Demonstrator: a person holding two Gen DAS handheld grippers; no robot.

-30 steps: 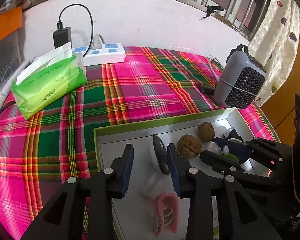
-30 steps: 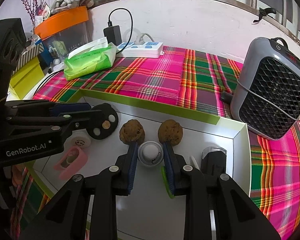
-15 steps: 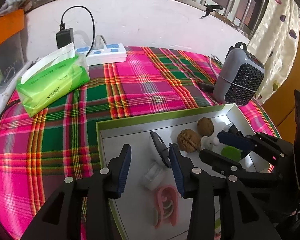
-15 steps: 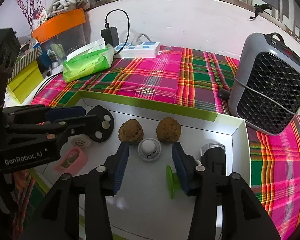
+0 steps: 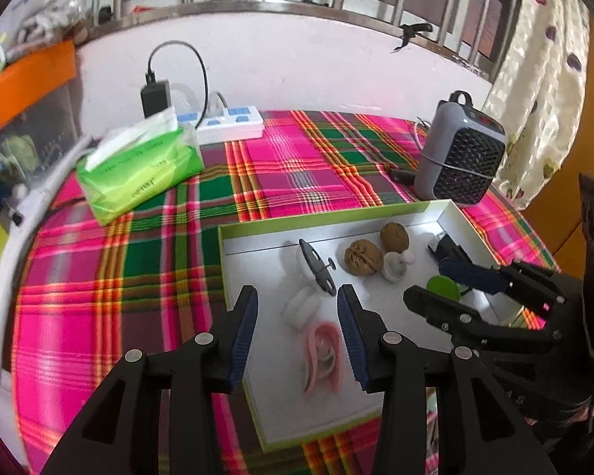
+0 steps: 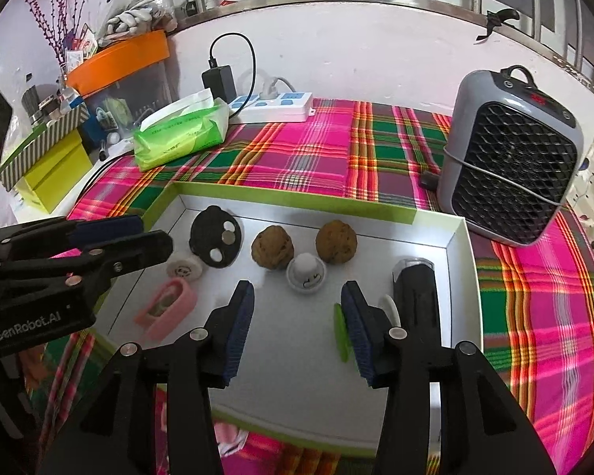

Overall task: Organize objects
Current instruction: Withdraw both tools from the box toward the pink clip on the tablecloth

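Note:
A white tray with a green rim (image 5: 328,213) (image 6: 293,200) lies on the plaid cloth. It holds two walnuts (image 6: 272,244) (image 6: 336,241), a white knob (image 6: 305,273), a black disc (image 6: 216,240), a small white roll (image 6: 184,268), a pink holder (image 6: 165,305), a green clip (image 6: 339,332) and a black cylinder (image 6: 415,297). My left gripper (image 5: 297,332) is open and empty above the pink holder (image 5: 324,356). My right gripper (image 6: 297,324) is open and empty just short of the white knob.
A grey fan heater (image 6: 511,162) stands right of the tray. A green tissue pack (image 6: 182,134), a white power strip (image 6: 275,107) with charger and an orange-lidded bin (image 6: 118,63) sit at the back left. Yellow boxes (image 6: 47,166) lie far left.
Both grippers have opened wide and pulled back and up from the tray. The right one let go of the white knob, which stays between the walnuts.

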